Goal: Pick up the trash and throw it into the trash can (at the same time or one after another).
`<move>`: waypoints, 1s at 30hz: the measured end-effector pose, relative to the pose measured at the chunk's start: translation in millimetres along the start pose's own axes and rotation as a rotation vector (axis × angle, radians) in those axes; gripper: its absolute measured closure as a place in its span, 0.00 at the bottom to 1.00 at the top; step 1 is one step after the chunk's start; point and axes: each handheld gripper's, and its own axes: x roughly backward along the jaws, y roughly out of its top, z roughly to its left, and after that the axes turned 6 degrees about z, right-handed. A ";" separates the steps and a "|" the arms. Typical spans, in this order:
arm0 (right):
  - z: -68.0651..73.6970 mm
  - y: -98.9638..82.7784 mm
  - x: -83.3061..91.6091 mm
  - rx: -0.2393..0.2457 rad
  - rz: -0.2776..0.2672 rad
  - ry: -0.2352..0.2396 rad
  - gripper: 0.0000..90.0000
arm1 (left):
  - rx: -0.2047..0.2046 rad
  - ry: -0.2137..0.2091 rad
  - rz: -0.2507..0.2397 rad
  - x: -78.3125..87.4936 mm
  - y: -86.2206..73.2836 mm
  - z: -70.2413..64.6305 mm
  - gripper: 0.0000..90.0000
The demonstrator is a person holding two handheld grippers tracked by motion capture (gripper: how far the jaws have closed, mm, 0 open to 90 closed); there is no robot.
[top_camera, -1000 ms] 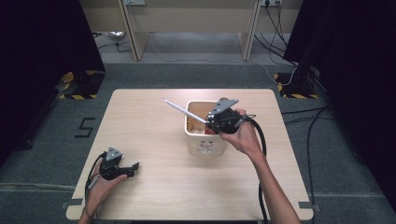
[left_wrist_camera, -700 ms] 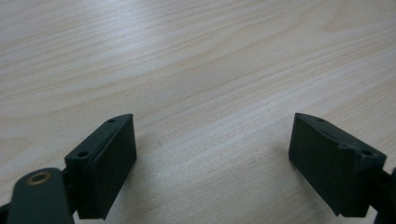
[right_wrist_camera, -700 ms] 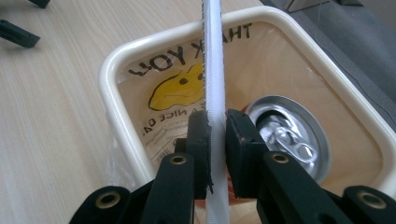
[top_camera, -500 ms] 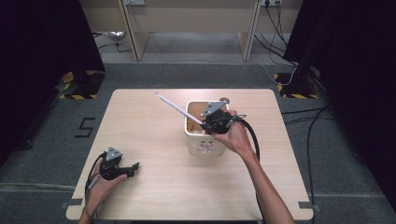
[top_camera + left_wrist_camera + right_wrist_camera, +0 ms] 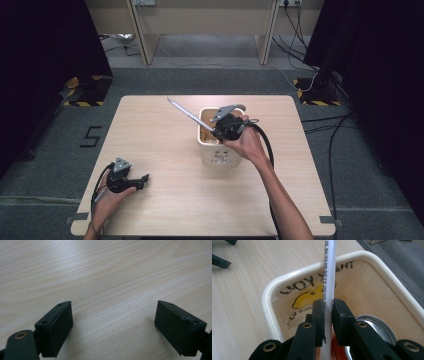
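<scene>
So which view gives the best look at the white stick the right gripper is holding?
The right gripper view: the white stick runs up close between the right gripper's pads, its print visible. The high view shows it small and thin, slanting over the bin.

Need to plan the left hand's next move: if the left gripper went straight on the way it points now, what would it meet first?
Most likely nothing: the left gripper, jaws open and empty, points right along the bare table. The white bin sits farther right and back, probably off that line, though depth is unclear.
</scene>
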 end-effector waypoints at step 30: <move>-6.3 -41.3 48.0 -0.173 -0.129 -0.060 0.37 | -0.001 0.001 -0.002 -0.2 0.0 0.0 0.16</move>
